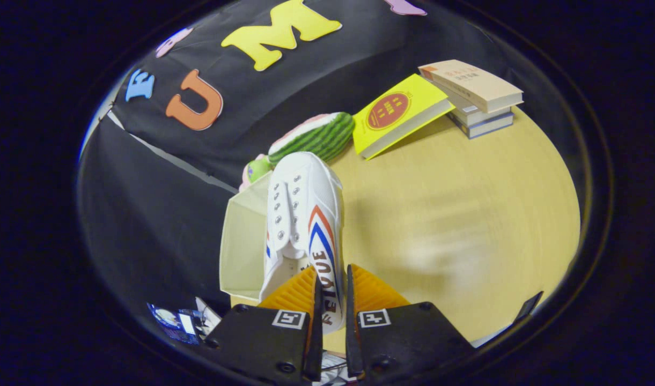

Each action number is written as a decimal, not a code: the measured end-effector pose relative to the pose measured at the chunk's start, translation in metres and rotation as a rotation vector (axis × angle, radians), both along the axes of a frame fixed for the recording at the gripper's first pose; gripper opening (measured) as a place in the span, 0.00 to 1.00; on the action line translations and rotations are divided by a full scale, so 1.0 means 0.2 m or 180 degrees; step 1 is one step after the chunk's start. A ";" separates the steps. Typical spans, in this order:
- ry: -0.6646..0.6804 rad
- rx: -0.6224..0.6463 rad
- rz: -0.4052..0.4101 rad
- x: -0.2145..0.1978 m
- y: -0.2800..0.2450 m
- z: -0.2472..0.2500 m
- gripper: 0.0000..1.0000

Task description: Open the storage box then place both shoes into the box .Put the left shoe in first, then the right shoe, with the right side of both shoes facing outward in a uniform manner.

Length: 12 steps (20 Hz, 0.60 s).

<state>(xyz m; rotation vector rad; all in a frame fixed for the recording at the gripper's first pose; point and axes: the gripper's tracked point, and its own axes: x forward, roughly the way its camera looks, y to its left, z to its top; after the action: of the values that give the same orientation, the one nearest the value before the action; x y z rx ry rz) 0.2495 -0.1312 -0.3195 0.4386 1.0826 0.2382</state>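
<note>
The gripper [332,300] is clamped tight on the white shoe's [304,214] side wall, fingers barely apart. The shoe is held over the open storage box [241,241].

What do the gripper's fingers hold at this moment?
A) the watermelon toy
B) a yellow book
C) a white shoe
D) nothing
C: the gripper has both fingers pressed on the side wall of the white shoe, which hangs beside the open storage box.
</note>
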 end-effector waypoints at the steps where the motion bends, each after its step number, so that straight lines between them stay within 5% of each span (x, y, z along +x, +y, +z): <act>1: -0.0041 0.0029 0.0037 0.00 0.01 -0.01 0.23; 12: -0.0254 0.0185 -0.0013 0.02 -0.02 -0.03 0.23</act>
<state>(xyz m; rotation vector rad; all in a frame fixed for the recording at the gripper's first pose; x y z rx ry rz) 0.2539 -0.1360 -0.3257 0.4795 0.9985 0.2817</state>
